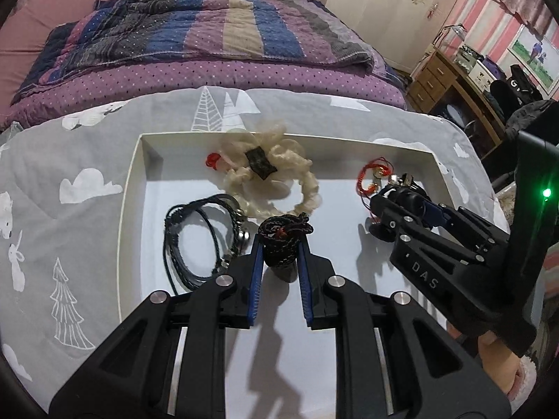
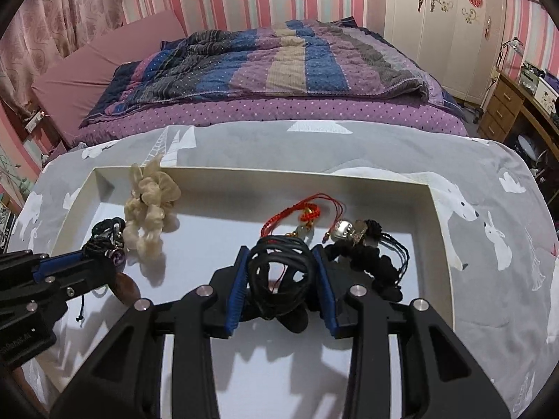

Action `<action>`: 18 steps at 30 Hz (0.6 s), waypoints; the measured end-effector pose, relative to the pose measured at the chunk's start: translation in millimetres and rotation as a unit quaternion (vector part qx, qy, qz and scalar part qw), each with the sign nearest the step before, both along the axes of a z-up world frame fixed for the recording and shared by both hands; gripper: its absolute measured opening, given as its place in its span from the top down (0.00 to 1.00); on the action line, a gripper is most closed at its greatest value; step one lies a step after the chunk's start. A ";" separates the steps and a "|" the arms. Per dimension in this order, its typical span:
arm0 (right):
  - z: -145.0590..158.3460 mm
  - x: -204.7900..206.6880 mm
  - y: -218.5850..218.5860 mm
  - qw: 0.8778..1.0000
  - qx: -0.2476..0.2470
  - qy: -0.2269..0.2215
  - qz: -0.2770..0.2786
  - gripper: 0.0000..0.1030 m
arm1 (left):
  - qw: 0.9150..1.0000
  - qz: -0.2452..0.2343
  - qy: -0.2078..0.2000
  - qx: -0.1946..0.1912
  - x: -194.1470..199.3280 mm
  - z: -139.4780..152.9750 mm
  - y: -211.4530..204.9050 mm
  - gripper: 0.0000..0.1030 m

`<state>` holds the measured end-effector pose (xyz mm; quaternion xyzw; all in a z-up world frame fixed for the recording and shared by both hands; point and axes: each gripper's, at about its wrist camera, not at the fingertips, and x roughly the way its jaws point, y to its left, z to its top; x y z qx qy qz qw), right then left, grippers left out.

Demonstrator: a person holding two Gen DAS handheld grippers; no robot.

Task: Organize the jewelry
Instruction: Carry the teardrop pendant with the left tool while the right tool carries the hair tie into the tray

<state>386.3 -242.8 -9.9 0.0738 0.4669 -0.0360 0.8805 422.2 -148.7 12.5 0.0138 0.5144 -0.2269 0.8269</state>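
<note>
Both feeds dim, cool indoor light. I see soft shadows falling toward me on the white tray (image 1: 134,188), so the light sits far and overhead. Strong fisheye bending and black vignette at corners. Green LED (image 1: 546,193) flares. Detail slightly soft; no motion blur.

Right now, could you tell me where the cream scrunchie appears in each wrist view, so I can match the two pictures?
Left wrist view: the cream scrunchie lies upper centre, at the tray's far wall, beyond the left gripper.
Right wrist view: the cream scrunchie sits upper left, near the tray's far-left corner.
Shared landmark: the white tray on the grey printed sheet.
</note>
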 end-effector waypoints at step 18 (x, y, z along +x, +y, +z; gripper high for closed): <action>-10.0 12.6 8.0 1.000 -0.020 0.021 0.007 0.64 | 0.998 0.030 -0.020 0.041 12.0 -10.9 6.3 0.83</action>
